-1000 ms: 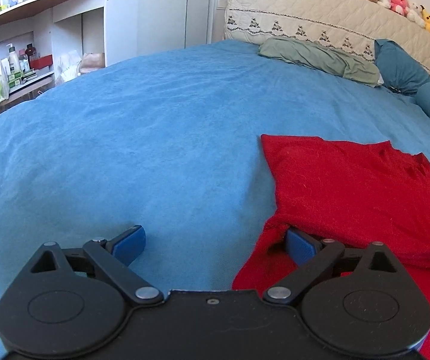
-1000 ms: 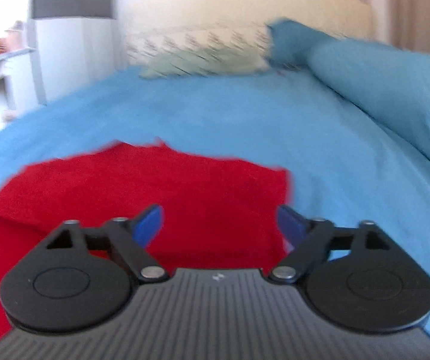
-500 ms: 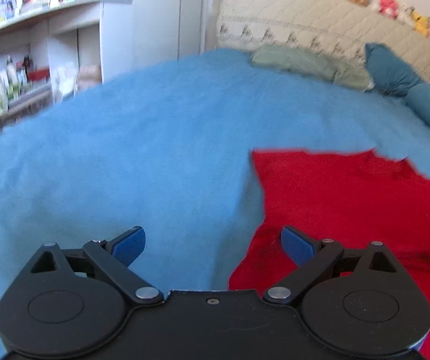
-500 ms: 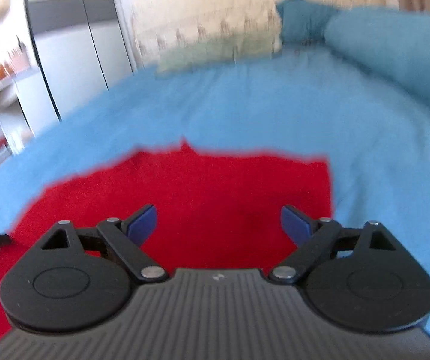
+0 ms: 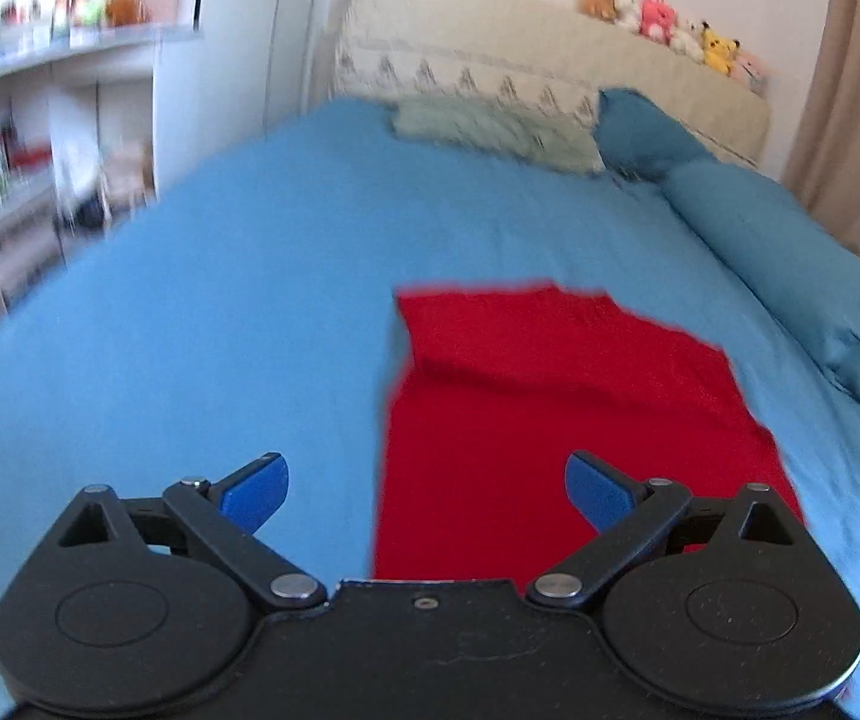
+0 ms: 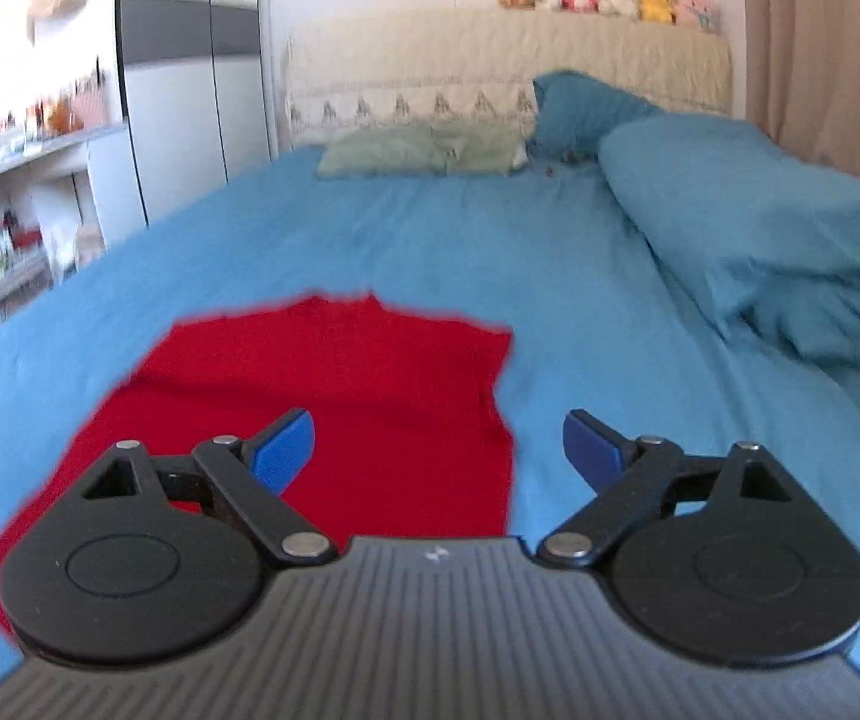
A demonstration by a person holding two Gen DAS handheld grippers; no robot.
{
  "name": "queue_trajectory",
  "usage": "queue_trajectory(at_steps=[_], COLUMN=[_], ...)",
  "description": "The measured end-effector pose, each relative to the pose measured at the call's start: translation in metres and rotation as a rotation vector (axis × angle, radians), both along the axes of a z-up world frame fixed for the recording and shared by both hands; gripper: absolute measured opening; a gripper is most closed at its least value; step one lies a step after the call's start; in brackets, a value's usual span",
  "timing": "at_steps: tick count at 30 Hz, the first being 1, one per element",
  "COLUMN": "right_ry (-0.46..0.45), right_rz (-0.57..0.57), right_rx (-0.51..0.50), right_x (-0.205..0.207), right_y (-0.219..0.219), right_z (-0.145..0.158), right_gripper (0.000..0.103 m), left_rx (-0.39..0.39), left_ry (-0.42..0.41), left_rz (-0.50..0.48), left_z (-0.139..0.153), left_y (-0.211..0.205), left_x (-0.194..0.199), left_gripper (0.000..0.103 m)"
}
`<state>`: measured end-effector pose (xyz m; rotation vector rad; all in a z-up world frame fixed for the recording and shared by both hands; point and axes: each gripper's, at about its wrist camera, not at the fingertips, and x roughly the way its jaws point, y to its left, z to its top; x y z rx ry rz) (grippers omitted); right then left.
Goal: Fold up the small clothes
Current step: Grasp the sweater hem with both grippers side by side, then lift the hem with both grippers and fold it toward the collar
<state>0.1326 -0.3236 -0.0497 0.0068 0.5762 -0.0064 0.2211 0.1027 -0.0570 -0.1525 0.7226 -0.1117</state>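
Observation:
A red garment [image 5: 556,420] lies flat on the blue bedspread [image 5: 220,300], with a fold line across its far part. My left gripper [image 5: 427,489] is open and empty above the garment's near left edge. In the right wrist view the same red garment [image 6: 340,396] lies low and left. My right gripper [image 6: 439,450] is open and empty above the garment's near right edge. Both grippers hover clear of the cloth.
A rolled blue duvet [image 6: 760,240] lies along the right side of the bed. A green pillow [image 6: 424,147] and a blue pillow [image 6: 580,102] lie against the cream headboard [image 6: 490,66]. White shelves [image 5: 40,150] stand left of the bed.
Both grippers have let go and risen away from the garment. The left side of the garment now lies flat instead of draped over the left finger. Both views sit higher and further back.

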Motion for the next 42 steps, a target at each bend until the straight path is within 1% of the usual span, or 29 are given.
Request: queue_trajectory(at_steps=[2,3,5,7,8,10,11,12,13,16,20,23,24,25,26,28,29,31,32,34,35,36,37,40,42], right_ry=[0.053,0.079,0.13,0.175,0.195,0.23,0.245,0.261,0.277,0.31,0.34,0.344,0.347,0.348,0.347,0.342,0.34,0.336,0.335,0.333,0.33,0.328,0.324,0.304,0.275], right_rz=[-0.008,-0.013,-0.043,-0.068,-0.081,-0.095,-0.098,-0.101,-0.107,-0.128,-0.142,-0.129,-0.119,-0.112,-0.109,-0.11,-0.115,-0.128,-0.134,-0.134,-0.133,-0.13,-0.129,-0.13,-0.125], right_rx=[-0.01,-0.003,0.02,0.046,0.047,0.052,0.056,0.057,0.057,0.075,0.148,0.198,0.209,0.215,0.217,0.222,0.222,0.23,0.233,0.243,0.242,0.239,0.238,0.249,0.265], right_x=[-0.026,-0.038,-0.053,-0.062,-0.07,-0.075,-0.076,-0.078,-0.077,-0.075,-0.069,-0.065,-0.064,-0.063,-0.062,-0.061,-0.061,-0.061,-0.061,-0.062,-0.062,-0.062,-0.062,-0.064,-0.066], right_y=[0.003,0.004,0.004,0.004,0.006,0.008,0.009,0.011,0.011,0.01,0.006,0.007,0.009,0.01,0.01,0.011,0.01,0.008,0.006,0.004,0.004,0.004,0.004,0.001,-0.002], right_z=[-0.016,-0.026,-0.045,-0.064,-0.073,-0.088,-0.094,-0.101,-0.106,-0.118,-0.127,-0.13,-0.13,-0.13,-0.13,-0.131,-0.131,-0.131,-0.131,-0.13,-0.13,-0.129,-0.129,-0.122,-0.109], right_gripper=[0.103,0.103,0.103,0.103,0.103,0.103,0.102,0.099,0.095,0.089,0.079,0.066,0.056,0.049,0.047,0.039,0.037,0.027,0.025,0.023,0.023,0.022,0.022,0.021,0.021], left_rx=[-0.022,-0.031,-0.048,-0.074,-0.082,-0.091,-0.086,-0.08,-0.071,-0.058,-0.04,-0.045,-0.042,-0.034,-0.027,-0.024,-0.025,-0.022,-0.021,-0.03,-0.034,-0.037,-0.04,-0.036,-0.046], left_ry=[0.066,0.102,0.156,0.205,0.225,0.242,0.247,0.246,0.236,0.219,0.216,0.215,0.212,0.21,0.21,0.21,0.212,0.218,0.222,0.231,0.234,0.236,0.24,0.239,0.222], left_rz=[-0.009,-0.009,-0.008,-0.011,-0.004,-0.004,0.002,0.006,0.009,0.015,0.009,0.012,0.011,0.008,0.006,0.008,0.013,0.021,0.025,0.032,0.033,0.031,0.026,0.026,0.023], left_z=[-0.022,-0.035,-0.058,-0.078,-0.089,-0.101,-0.107,-0.109,-0.111,-0.113,-0.116,-0.119,-0.119,-0.119,-0.12,-0.122,-0.123,-0.123,-0.122,-0.121,-0.121,-0.121,-0.12,-0.112,-0.1], left_y=[0.0,0.0,-0.001,-0.002,-0.003,-0.009,-0.012,-0.013,-0.015,-0.018,-0.017,-0.014,-0.015,-0.016,-0.016,-0.017,-0.017,-0.016,-0.015,-0.012,-0.011,-0.011,-0.011,-0.014,-0.015], left_x=[-0.02,-0.03,-0.043,-0.054,-0.058,-0.066,-0.066,-0.065,-0.064,-0.061,-0.064,-0.066,-0.067,-0.068,-0.068,-0.068,-0.067,-0.067,-0.066,-0.067,-0.067,-0.067,-0.067,-0.069,-0.07], left_gripper=[0.099,0.097,0.091,0.081,0.078,0.066,0.065,0.065,0.065,0.064,0.061,0.06,0.06,0.059,0.059,0.057,0.055,0.047,0.044,0.028,0.023,0.014,0.01,0.006,0.006])
